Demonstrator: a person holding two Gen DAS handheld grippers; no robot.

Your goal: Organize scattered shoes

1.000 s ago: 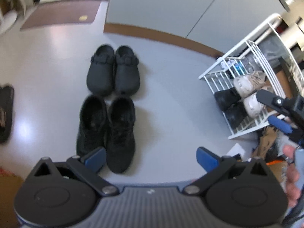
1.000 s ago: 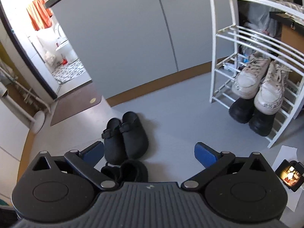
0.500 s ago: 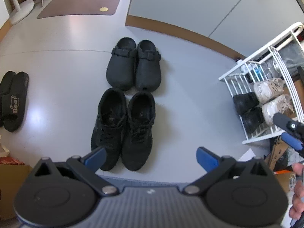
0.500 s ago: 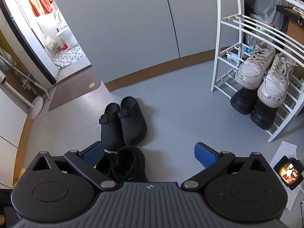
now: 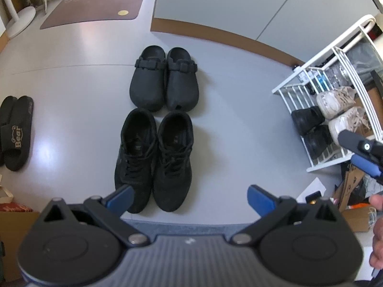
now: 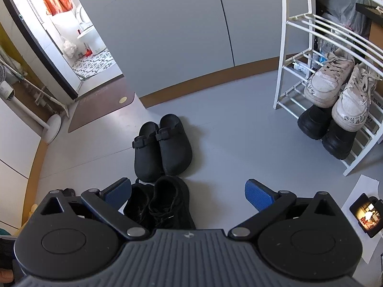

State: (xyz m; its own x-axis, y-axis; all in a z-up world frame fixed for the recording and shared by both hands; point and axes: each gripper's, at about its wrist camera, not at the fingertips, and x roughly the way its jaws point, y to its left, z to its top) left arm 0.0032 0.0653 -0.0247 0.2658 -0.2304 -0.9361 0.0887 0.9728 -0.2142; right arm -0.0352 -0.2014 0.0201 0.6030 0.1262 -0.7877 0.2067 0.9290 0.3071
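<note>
Shoes are spread over the grey floor (image 5: 239,124) in pairs. The black clogs (image 5: 164,81) are set side by side, touching, toes toward the cameras, and the black lace-up sneakers (image 5: 154,160) lie just in front of them, heels almost meeting the clog toes, so that a tidy column is formed. A pair of black slides (image 5: 15,131) is seen well apart at the left edge of the left wrist view. On the white wire rack (image 6: 287,71) the white sneakers (image 6: 335,91) are lodged toes down on a slanted shelf, with black chunky shoes (image 6: 325,131) on the shelf beneath; the tilt is judged to keep the pairs visible and compact.

The left gripper (image 5: 189,197) is held over the lace-up pair with its fingers spread wide and nothing between them. The right gripper (image 6: 186,190) is likewise spread and empty, hovering above the same pair. Since both are free, a pickup of the lace-up pair or the slides, for transfer to the rack, is judged the likely step in hand.
</note>
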